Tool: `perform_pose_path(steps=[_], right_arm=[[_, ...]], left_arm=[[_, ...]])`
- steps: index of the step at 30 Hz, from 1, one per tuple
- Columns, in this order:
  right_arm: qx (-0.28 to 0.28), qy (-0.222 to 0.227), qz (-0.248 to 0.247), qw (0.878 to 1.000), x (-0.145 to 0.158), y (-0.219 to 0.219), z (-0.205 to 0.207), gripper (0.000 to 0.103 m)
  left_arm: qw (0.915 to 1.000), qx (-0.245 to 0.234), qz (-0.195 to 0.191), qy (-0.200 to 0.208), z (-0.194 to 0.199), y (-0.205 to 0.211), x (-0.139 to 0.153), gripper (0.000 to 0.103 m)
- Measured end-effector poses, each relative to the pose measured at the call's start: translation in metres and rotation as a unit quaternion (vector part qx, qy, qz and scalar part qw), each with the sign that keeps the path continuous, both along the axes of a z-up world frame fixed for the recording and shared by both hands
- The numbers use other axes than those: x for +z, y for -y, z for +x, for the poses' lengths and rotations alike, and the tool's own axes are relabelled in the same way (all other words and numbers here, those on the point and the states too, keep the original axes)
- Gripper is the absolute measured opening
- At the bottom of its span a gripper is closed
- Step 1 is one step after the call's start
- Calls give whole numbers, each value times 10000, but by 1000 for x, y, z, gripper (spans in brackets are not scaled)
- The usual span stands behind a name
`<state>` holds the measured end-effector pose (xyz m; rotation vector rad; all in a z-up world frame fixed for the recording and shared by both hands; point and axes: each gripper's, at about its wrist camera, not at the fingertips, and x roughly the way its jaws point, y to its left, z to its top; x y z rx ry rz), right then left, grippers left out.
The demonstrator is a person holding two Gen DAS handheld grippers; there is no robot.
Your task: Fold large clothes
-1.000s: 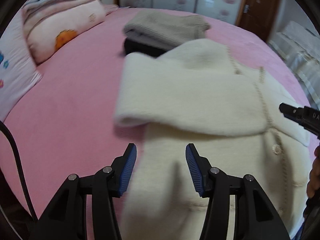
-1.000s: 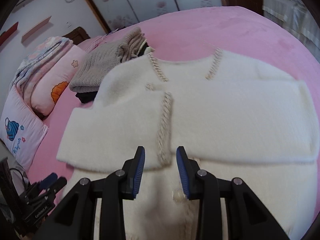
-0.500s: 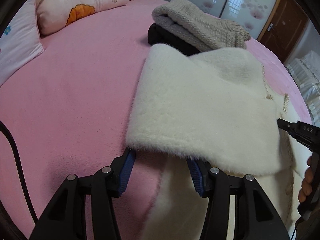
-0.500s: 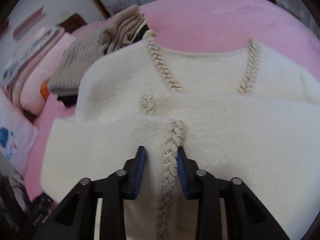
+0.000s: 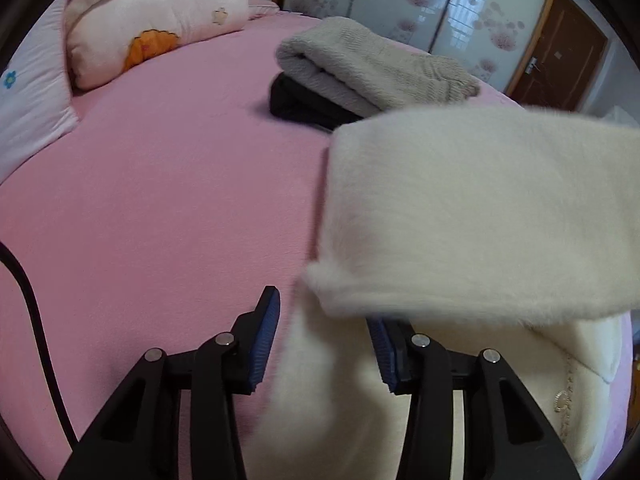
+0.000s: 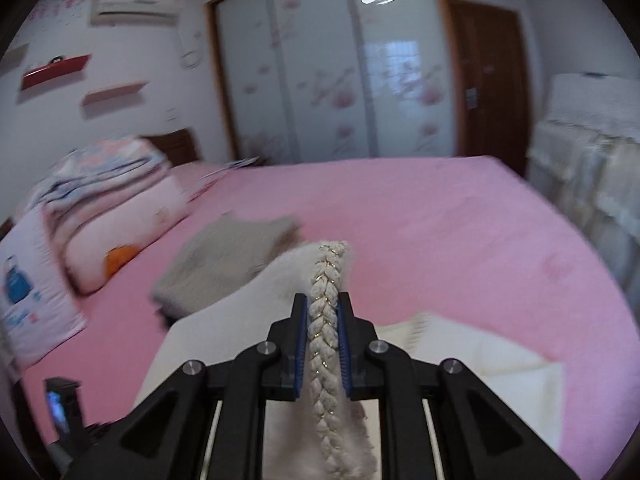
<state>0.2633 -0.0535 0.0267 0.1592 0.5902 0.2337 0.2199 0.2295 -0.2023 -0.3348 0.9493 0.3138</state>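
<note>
Here the right claw (image 6: 323, 322) clenches the cream jacket's (image 5: 460, 216) braided trim (image 6: 326, 344); left claw (image 5: 322, 336), closing, straddles its hem ungripped; sleeves lie crossed, body fold unfinished

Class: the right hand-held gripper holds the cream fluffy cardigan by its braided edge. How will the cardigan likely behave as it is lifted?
Probably floppy: the cream cardigan drapes away from the right hand-held gripper. Its thick pile suggests some weight. The braided trim looks knobbly, so slipping seems unlikely.
</note>
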Motion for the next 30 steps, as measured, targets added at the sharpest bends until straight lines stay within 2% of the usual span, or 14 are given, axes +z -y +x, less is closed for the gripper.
perform_pose_path(steps=[1,4,6,8,9,12,14,18,22,24,25,26,29,30], right_arm=[[-136,-181,38,9997,-10,12,4,13],[-491,-1158,-3,9921,-71,41,17,14],[-622,-1984,-148,9780,-124,51,22,14],[-801,-2690,-266,9594,-167,62,19,14],[-769,-2768,-15,9579,-175,70,14,16],[-860,-2700,828,9554,-175,97,-6,35],[-927,-2630,1126,9537,-172,111,-18,46],[-780,-2712,1357,9497,-179,117,-26,48],[-506,-2615,1255,9557,-180,98,-25,49],[-319,-2628,1056,9585,-182,84,-20,47],[-201,-2605,734,9625,-179,74,-20,26],[-198,-2557,469,9654,-175,67,-22,17],[-212,-2237,243,9741,-151,63,-37,15],[-235,-2286,208,9730,-153,65,-40,15]], left_arm=[[10000,-41,13,-22,2,4,-1,43],[9993,-135,340,-102,7,16,-5,43],[9986,-168,467,-169,9,19,-9,43],[9987,-180,410,-241,10,15,-11,43],[9988,-192,372,-254,10,12,-11,43],[9986,-344,282,-287,6,6,-8,43],[9979,-474,330,-281,2,5,-4,43],[9977,-500,353,-283,1,3,-6,43],[9987,-293,246,-328,4,2,-10,43],[9990,-219,171,-353,7,1,-12,43],[9991,-176,135,-357,8,0,-12,43],[9993,-130,104,-344,8,-2,-12,40],[9994,-21,59,-350,8,-8,-14,32],[9991,-24,53,-424,9,-10,-17,32]])
